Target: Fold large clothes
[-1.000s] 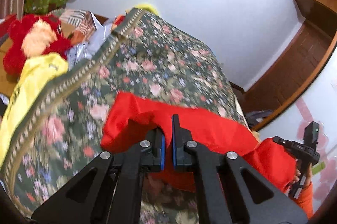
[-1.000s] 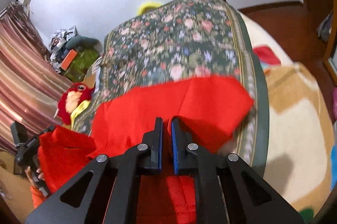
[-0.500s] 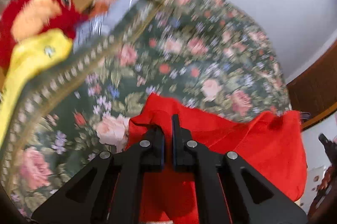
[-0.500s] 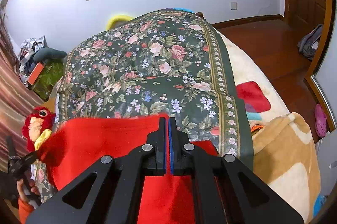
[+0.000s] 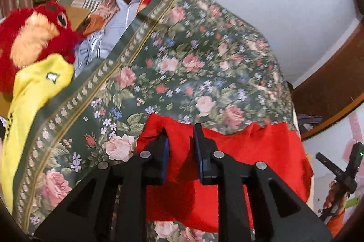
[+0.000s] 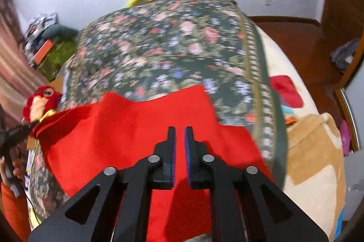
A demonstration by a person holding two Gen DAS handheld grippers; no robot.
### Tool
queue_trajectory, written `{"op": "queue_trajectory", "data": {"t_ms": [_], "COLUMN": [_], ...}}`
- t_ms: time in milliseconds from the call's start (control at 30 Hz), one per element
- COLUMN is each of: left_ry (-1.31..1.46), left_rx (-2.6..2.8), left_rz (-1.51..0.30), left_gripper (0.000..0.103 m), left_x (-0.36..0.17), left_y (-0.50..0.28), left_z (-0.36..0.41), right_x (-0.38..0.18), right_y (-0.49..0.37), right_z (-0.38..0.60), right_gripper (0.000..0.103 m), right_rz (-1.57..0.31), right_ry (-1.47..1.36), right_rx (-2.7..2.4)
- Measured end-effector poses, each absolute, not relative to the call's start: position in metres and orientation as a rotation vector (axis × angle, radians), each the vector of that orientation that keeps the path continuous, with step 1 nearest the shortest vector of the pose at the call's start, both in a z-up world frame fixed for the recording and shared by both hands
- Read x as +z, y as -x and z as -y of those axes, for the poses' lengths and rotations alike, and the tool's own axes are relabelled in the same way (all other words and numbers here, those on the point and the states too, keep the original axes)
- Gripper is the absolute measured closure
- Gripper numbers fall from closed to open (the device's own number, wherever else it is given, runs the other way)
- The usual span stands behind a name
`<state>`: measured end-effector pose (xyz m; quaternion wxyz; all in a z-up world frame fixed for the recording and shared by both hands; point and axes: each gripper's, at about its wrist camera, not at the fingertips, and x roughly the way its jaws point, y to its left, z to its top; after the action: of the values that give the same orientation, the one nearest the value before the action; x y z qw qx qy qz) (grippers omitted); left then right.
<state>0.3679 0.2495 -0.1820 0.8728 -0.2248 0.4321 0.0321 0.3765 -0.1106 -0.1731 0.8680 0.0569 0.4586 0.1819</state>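
A red garment [image 5: 250,151] lies spread on the near part of a bed covered by a dark green floral bedspread [image 5: 193,60]. In the left wrist view my left gripper [image 5: 180,135] is open, its jaws apart over the garment's left edge, with cloth lying between them. In the right wrist view my right gripper [image 6: 179,135] is open by a small gap, just above the red garment [image 6: 136,128], with nothing clamped. The right gripper also shows at the far right of the left wrist view [image 5: 341,171].
A red and orange plush toy [image 5: 34,35] and a yellow cloth [image 5: 34,92] lie left of the bed. A cream and tan blanket [image 6: 307,139] with a red patch lies to the right. Wooden floor and door stand beyond.
Both grippers were shut on the red garment and have opened, letting it go. The garment has dropped from a raised fold to lie flat on the bedspread.
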Motion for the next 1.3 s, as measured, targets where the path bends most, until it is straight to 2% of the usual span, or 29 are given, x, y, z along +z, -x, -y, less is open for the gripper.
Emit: {"op": "queue_trajectory", "data": {"t_ms": [67, 100, 133, 200, 367, 433, 600, 667, 700, 733, 833, 933, 1200, 1300], "left_ry": [0.468, 0.467, 0.461, 0.444, 0.372, 0.35, 0.282, 0.271, 0.268, 0.267, 0.265, 0.316, 0.283, 0.29], "left_rx": [0.058, 0.067, 0.084, 0.115, 0.104, 0.084, 0.011, -0.022, -0.037, -0.054, -0.069, -0.032, 0.04, 0.147], "left_rz": [-0.871, -0.849, -0.818, -0.751, -0.788, -0.822, -0.951, -1.007, -1.036, -1.072, -1.117, -1.099, -1.067, -1.065], "left_gripper": [0.081, 0.066, 0.046, 0.036, 0.036, 0.036, 0.036, 0.036, 0.036, 0.036, 0.034, 0.021, 0.021, 0.021], "left_x": [-0.17, -0.164, -0.156, -0.141, -0.139, -0.15, -0.2, -0.223, -0.234, -0.249, -0.28, -0.295, -0.285, -0.286], "left_y": [-0.362, -0.359, -0.354, -0.346, -0.343, -0.341, -0.339, -0.339, -0.338, -0.338, -0.334, -0.33, -0.315, -0.31], "left_z": [-0.248, -0.248, -0.249, -0.249, -0.238, -0.229, -0.195, -0.18, -0.174, -0.166, -0.153, -0.157, -0.168, -0.192], "right_x": [-0.168, -0.167, -0.166, -0.166, -0.177, -0.185, -0.212, -0.218, -0.221, -0.222, -0.227, -0.234, -0.241, -0.251], "right_y": [-0.367, -0.363, -0.357, -0.348, -0.335, -0.332, -0.328, -0.325, -0.324, -0.322, -0.319, -0.316, -0.308, -0.31], "right_z": [0.091, 0.082, 0.072, 0.056, 0.023, 0.014, 0.001, 0.005, 0.011, 0.017, 0.037, 0.057, 0.121, 0.14], "right_gripper": [0.075, 0.065, 0.056, 0.048, 0.044, 0.038, 0.035, 0.027, 0.018, 0.016, 0.014, 0.014, 0.014, 0.014], "right_rz": [-0.945, -0.938, -0.93, -0.916, -0.941, -0.958, -1.035, -1.044, -1.042, -1.04, -1.053, -1.057, -1.046, -1.103], "right_ry": [-0.071, -0.051, -0.03, 0.014, 0.089, 0.101, 0.179, 0.179, 0.167, 0.15, 0.118, 0.131, 0.077, 0.013], "right_rx": [0.422, 0.443, 0.461, 0.495, 0.558, 0.568, 0.575, 0.58, 0.576, 0.581, 0.576, 0.491, 0.385, 0.317]}}
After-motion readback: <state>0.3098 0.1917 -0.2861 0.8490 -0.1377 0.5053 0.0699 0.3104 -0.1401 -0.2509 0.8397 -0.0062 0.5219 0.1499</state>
